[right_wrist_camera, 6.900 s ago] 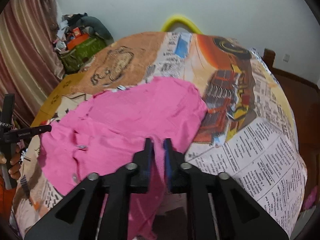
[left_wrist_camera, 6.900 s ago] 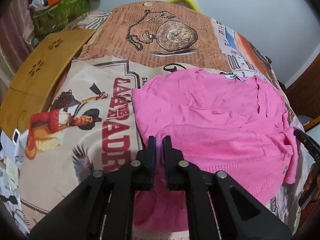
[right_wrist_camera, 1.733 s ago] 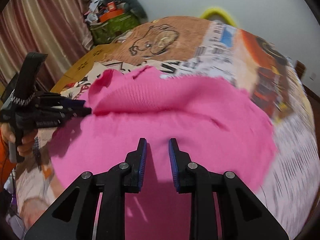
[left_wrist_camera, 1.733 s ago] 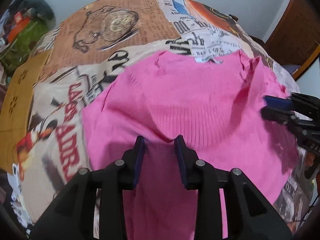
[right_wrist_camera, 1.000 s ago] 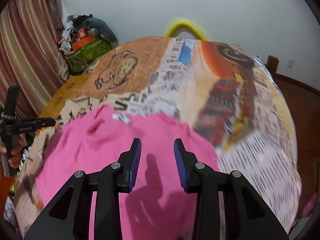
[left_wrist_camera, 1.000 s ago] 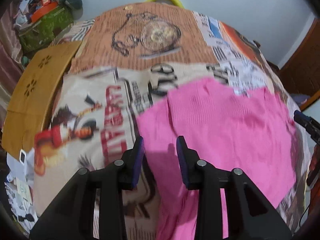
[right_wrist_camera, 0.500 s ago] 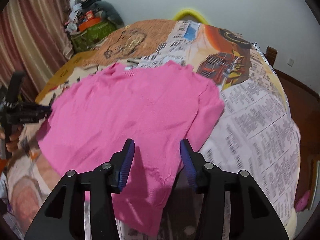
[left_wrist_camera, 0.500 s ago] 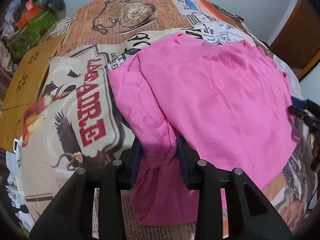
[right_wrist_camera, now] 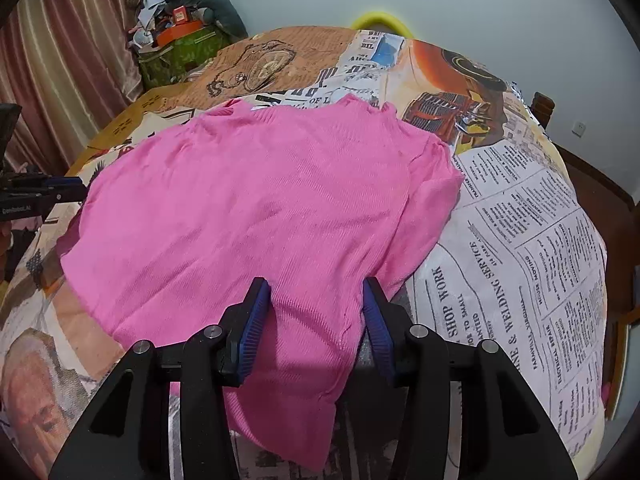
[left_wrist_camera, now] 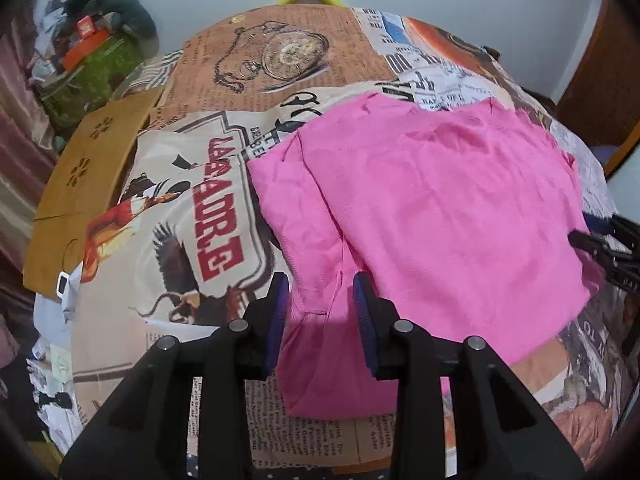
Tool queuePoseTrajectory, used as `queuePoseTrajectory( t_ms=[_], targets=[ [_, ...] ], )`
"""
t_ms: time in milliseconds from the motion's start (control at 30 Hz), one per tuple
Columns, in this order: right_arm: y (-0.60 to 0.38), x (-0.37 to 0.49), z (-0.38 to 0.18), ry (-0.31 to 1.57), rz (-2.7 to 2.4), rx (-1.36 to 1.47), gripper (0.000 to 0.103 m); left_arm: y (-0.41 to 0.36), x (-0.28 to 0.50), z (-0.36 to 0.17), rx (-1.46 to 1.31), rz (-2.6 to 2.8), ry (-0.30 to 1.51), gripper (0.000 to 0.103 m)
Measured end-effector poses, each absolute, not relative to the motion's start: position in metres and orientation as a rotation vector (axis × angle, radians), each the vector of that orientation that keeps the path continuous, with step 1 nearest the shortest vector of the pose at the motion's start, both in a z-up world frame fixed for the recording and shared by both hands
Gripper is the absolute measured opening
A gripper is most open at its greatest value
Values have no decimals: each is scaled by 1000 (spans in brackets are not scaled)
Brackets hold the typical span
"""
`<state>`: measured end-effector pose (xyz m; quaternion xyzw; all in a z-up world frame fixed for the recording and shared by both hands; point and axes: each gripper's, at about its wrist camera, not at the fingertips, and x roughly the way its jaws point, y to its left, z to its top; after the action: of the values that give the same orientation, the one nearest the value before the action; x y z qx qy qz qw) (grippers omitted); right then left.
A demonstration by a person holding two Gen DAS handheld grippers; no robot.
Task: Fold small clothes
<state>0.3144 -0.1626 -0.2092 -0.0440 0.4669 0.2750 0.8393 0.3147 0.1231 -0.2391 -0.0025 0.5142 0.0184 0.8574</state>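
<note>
A pink knitted top (left_wrist_camera: 440,200) lies spread flat, neck away from me, on the newspaper-print tablecloth (left_wrist_camera: 180,200). My left gripper (left_wrist_camera: 320,306) hovers over its left sleeve near the underarm. Its jaws are closing, the sleeve lies between them, and the pads do not press on it. In the right wrist view the pink top (right_wrist_camera: 260,200) fills the middle. My right gripper (right_wrist_camera: 316,314) stands open over the right sleeve and side seam. Each gripper also shows at the other view's edge: the right gripper (left_wrist_camera: 608,240), the left gripper (right_wrist_camera: 40,196).
A tan wooden board (left_wrist_camera: 88,184) lies at the table's left side. A green bag with clutter (left_wrist_camera: 88,68) sits beyond it by the curtain. A yellow rim (right_wrist_camera: 380,20) peeks over the far edge. A dark wooden post (right_wrist_camera: 542,108) stands far right.
The top, earlier held and swung through the air, now lies flat on the cloth. The right jaws have widened. Both grippers have come down over its sleeves.
</note>
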Motion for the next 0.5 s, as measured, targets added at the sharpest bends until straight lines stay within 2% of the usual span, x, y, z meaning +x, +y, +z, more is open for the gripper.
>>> queuePoseTrajectory(
  t_ms=[67, 200, 400, 500],
  targets=[
    [-164, 313, -210, 986, 585, -86, 44, 121, 311, -236, -14, 28, 1060, 20],
    [-165, 311, -211, 984, 596, -81, 44, 110, 308, -234, -11, -34, 1040, 19],
    [-167, 310, -211, 979, 605, -65, 44, 114, 324, -264, 5, -3, 1136, 19],
    [-167, 309, -212, 974, 612, -63, 44, 113, 322, -266, -6, -14, 1128, 20]
  ],
)
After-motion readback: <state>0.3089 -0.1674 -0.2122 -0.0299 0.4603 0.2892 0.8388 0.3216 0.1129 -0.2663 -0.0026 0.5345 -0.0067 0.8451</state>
